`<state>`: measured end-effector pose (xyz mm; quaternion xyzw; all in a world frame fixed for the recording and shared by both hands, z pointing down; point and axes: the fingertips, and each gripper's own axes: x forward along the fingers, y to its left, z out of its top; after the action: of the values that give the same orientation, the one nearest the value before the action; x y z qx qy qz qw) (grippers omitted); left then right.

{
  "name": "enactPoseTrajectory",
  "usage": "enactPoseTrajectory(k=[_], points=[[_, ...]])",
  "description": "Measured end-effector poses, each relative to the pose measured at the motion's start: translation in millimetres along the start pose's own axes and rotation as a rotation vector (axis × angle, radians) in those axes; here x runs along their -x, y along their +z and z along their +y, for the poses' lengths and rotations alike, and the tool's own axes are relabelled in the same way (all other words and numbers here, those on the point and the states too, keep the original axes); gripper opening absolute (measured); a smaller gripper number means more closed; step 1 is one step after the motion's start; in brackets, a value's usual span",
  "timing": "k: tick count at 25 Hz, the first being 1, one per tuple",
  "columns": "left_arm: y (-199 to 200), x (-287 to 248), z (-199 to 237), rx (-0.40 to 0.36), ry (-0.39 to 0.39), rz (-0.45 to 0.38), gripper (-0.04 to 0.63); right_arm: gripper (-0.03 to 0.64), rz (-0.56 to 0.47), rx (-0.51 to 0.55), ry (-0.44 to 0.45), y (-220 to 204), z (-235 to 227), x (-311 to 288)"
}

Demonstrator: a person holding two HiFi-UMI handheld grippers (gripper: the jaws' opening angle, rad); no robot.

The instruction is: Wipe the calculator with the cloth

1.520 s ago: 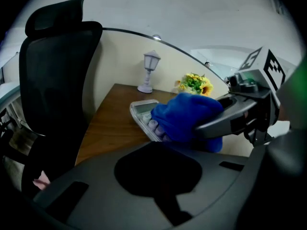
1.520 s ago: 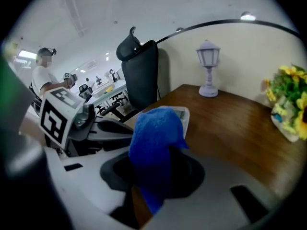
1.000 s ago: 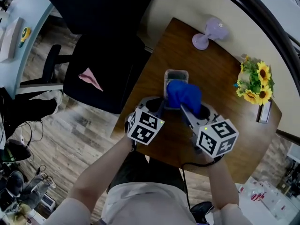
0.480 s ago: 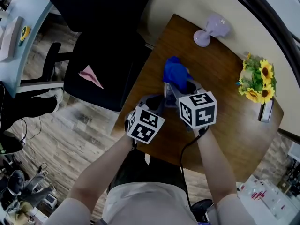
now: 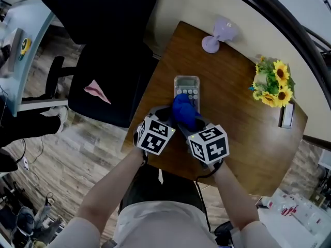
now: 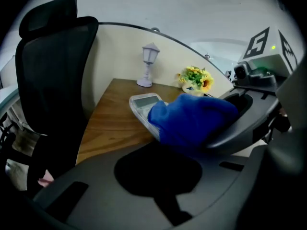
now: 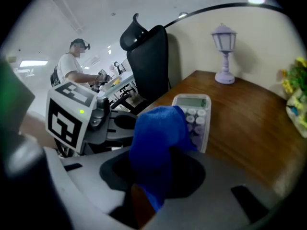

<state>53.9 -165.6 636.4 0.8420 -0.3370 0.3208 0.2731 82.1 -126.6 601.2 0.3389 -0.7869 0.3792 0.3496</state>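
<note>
The blue cloth (image 5: 183,110) was up at the far end of the calculator (image 5: 186,87) a moment ago. Now it has come back to the near end, so the screen and top keys show again. I think one wipe down the calculator is just done, and more rubbing may follow. The calculator lies flat on the brown desk (image 5: 232,102), near the left edge. The right claw (image 5: 189,124) is pinched tight on the cloth and presses it onto the lower keys. The left claw (image 5: 164,117) sits low, right by the near left side of the calculator. I cannot tell if it is open or closed. Both arms are pulled in close to the body.
</note>
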Motion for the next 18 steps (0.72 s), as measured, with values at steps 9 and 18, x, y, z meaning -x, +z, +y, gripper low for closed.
enactPoseTrajectory(k=[9, 18], points=[[-6, 47, 0, -0.003, 0.026, -0.007, 0.002, 0.133, -0.091, -0.048, -0.045, 17, 8, 53], [79, 123, -7, -0.087, 0.029, -0.133, 0.002, 0.133, -0.387, -0.008, -0.131, 99, 22, 160]])
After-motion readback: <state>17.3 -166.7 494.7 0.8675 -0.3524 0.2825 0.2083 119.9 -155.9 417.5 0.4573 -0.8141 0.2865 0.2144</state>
